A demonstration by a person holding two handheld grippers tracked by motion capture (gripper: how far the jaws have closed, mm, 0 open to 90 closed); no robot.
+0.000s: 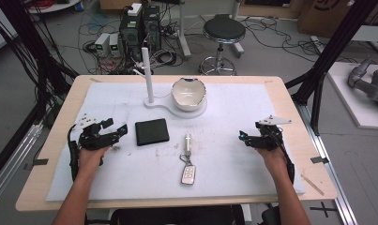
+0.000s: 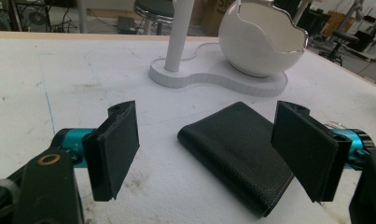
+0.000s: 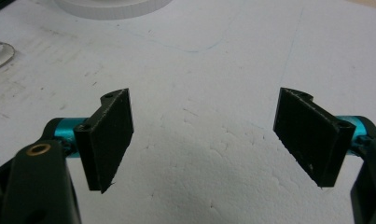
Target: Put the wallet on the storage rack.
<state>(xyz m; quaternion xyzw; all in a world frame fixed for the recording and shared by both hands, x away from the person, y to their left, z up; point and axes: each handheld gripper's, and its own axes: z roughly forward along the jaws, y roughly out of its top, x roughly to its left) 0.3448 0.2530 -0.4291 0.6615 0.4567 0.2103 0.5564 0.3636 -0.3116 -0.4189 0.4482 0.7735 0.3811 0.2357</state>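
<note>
A black leather wallet (image 1: 152,131) lies flat on the white mat (image 1: 224,108), left of centre. My left gripper (image 1: 115,128) rests just left of it, open, jaws pointing right toward it. In the left gripper view the wallet (image 2: 239,151) lies ahead between and beyond the wide-apart pads (image 2: 114,149), untouched. A car key fob with a silver keyring (image 1: 187,161) lies near the mat's middle front. My right gripper (image 1: 243,137) sits at the right side, open, over bare mat. In the right gripper view the gripper (image 3: 213,140) has nothing between its pads.
A white egg-shaped bowl (image 1: 188,93) sits on a white stand base with an upright post (image 1: 148,77) at the back centre. Beyond the table stand a stool (image 1: 223,33), computer boxes and cables. The table's wooden edge (image 1: 177,202) runs along the front.
</note>
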